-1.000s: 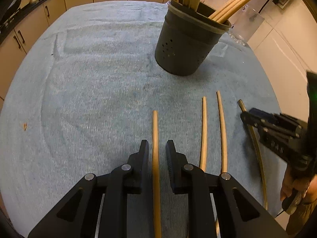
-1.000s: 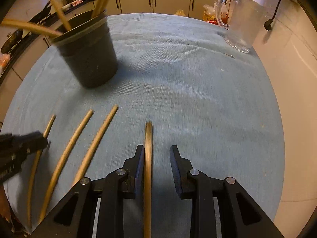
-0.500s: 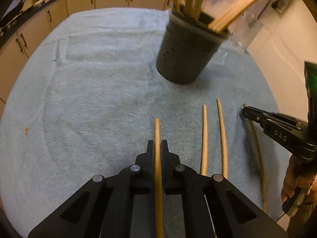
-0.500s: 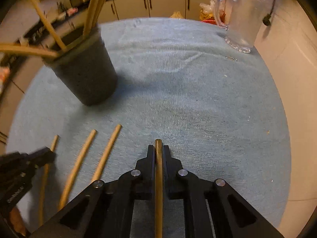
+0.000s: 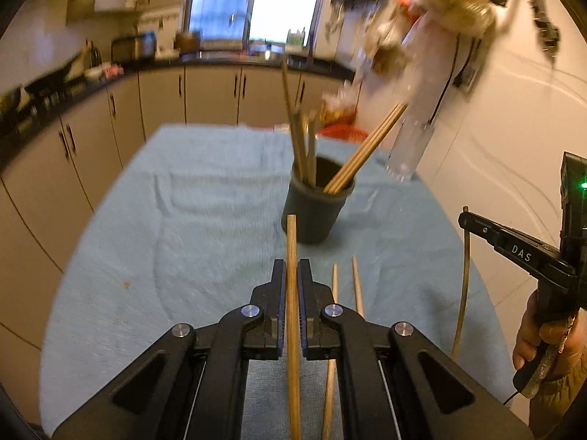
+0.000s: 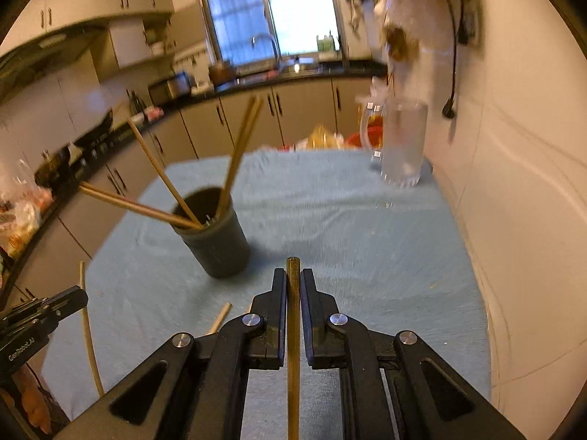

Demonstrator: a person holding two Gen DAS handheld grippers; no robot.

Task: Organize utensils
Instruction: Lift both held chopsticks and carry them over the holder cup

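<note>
We see the left gripper [image 5: 291, 275] clenched on a light wooden chopstick [image 5: 292, 311], the right gripper [image 6: 293, 286] clamped on a darker chopstick [image 6: 293, 330], both apparently off the blue cloth [image 5: 183, 220]. Two loose chopsticks [image 5: 356, 282] lie nr the dark holder [image 5: 315, 212] w/ more inside; pics blurry.

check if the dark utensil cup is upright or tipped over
Upright: the dark cup stands on its base on the blue cloth, with chopsticks leaning out the open top.

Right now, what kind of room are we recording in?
Almost certainly a home kitchen. A run of base cabinets under a dark countertop, a sink tap below the window, and a dark utensil holder full of chopsticks on a towel-covered table.
</note>
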